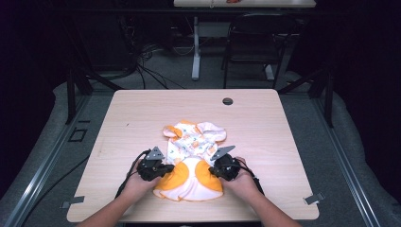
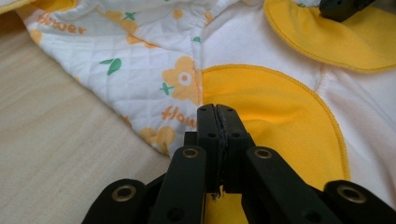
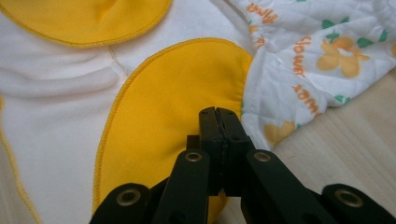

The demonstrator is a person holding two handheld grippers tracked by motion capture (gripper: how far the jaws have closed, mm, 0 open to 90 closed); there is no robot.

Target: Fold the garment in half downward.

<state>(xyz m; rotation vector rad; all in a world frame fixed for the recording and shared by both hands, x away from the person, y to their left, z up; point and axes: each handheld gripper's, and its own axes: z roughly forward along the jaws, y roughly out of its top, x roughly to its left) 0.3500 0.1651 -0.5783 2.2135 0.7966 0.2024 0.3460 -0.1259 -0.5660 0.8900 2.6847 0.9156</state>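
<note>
In the left gripper view, the left gripper (image 2: 218, 112) rises from the bottom centre with its jaws pressed together, over the edge where a yellow panel meets the white printed fabric of a small garment (image 2: 261, 70); whether cloth is pinched between them cannot be told. In the right gripper view, the right gripper (image 3: 219, 114) stands likewise closed at bottom centre, over a yellow panel of the same garment.

In the high view, both hands come up from the bottom edge, one gripper at each side of the garment's near, yellow and white end. The garment lies flat in the lower middle of the bench (image 1: 142, 113), its flower-printed part reaching toward the frame's centre.

Bare wood surrounds the cloth on all sides, widest toward the upper edge, where a small round hole (image 1: 227, 101) sits. Beyond the bench, at the top of the frame, stand a dark chair (image 1: 255, 42) and a white table leg (image 1: 196, 47) amid cables.
</note>
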